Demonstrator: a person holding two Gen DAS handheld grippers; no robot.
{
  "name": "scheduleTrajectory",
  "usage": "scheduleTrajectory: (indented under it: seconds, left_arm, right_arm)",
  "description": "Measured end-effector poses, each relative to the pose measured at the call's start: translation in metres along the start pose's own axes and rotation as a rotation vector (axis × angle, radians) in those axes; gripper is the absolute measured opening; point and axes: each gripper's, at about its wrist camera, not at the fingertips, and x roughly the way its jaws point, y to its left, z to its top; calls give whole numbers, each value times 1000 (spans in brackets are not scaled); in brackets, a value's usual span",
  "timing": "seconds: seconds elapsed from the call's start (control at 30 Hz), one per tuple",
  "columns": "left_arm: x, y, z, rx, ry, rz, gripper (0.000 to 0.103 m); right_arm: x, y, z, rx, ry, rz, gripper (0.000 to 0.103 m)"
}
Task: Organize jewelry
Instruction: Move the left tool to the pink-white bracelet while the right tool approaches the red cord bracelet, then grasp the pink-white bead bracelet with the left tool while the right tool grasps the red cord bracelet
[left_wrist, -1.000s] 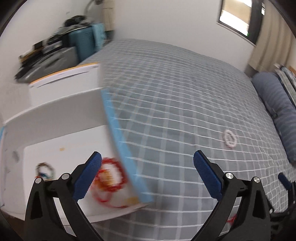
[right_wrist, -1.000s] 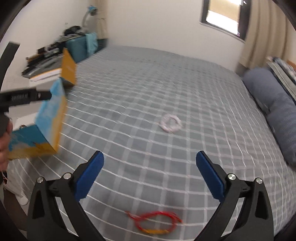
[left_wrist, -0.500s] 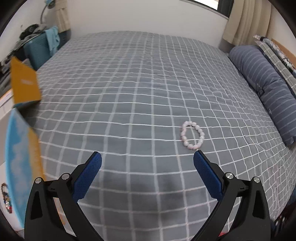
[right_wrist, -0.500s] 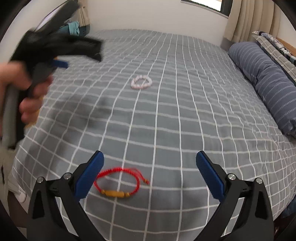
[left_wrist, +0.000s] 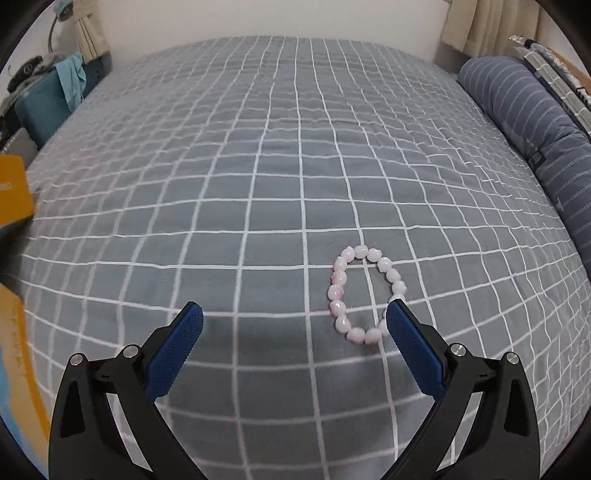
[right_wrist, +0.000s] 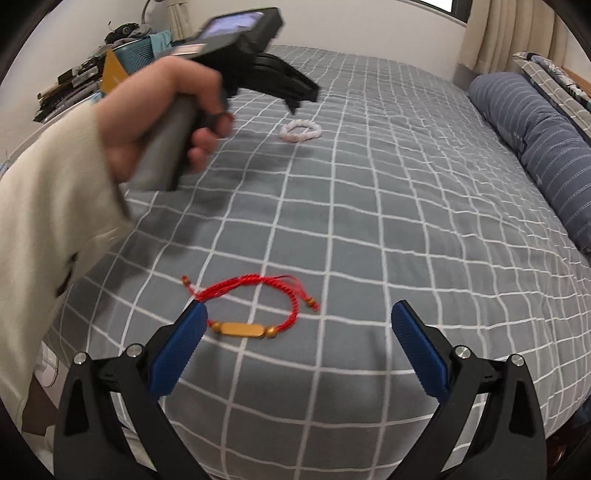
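Note:
A pale pink bead bracelet (left_wrist: 365, 293) lies on the grey checked bedspread (left_wrist: 258, 166). My left gripper (left_wrist: 293, 317) is open and empty just short of it; the right fingertip (left_wrist: 400, 317) overlaps the bracelet's near right side. The bracelet also shows in the right wrist view (right_wrist: 300, 131), with the left gripper (right_wrist: 295, 92) held in a hand just above and left of it. A red cord bracelet with a gold bar (right_wrist: 255, 306) lies on the bed by my right gripper (right_wrist: 295, 321), which is open and empty; its left fingertip (right_wrist: 192, 321) is beside the cord.
A striped blue bolster pillow (left_wrist: 528, 122) lies along the bed's right side. An orange and blue box edge (left_wrist: 11, 195) shows at the left. A cluttered shelf with a teal case (right_wrist: 136, 51) stands beyond the bed's left edge. The bed's near edge (right_wrist: 295, 428) is below my right gripper.
My left gripper swung from the white box on the left out over the bed and closed in on the pink bracelet. My right gripper moved nearer to the red cord bracelet.

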Motion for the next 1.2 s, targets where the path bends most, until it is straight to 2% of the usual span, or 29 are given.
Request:
scheduleTrajectory:
  seconds: [0.1, 0.2, 0.37, 0.57, 0.7, 0.97, 1.03, 1.17, 1.2]
  left_arm:
    - [16, 3, 3, -15, 17, -2, 97]
    - [22, 3, 4, -4, 1, 14, 97]
    - [35, 2, 0, -10, 20, -17, 97]
    - [41, 0, -7, 0, 11, 7, 94]
    - [39, 1, -7, -7, 10, 16, 76]
    - [36, 3, -10, 16, 14, 27, 53]
    - [35, 4, -10, 20, 11, 30, 44]
    - [34, 3, -11, 41, 8, 38, 31]
    - [34, 3, -11, 42, 9, 31, 23]
  right_arm:
    - [5, 7, -4, -11, 0, 5, 96]
    - [13, 10, -7, -7, 9, 17, 96]
    - [25, 9, -12, -2, 24, 30, 96]
    - [32, 5, -16, 8, 41, 36, 84]
    - [32, 6, -17, 3, 34, 31, 73]
    - [31, 7, -20, -15, 21, 36, 56]
    - [31, 6, -19, -16, 16, 35, 47]
    - [31, 4, -18, -16, 10, 33, 35]
    - [31, 4, -18, -17, 8, 32, 29]
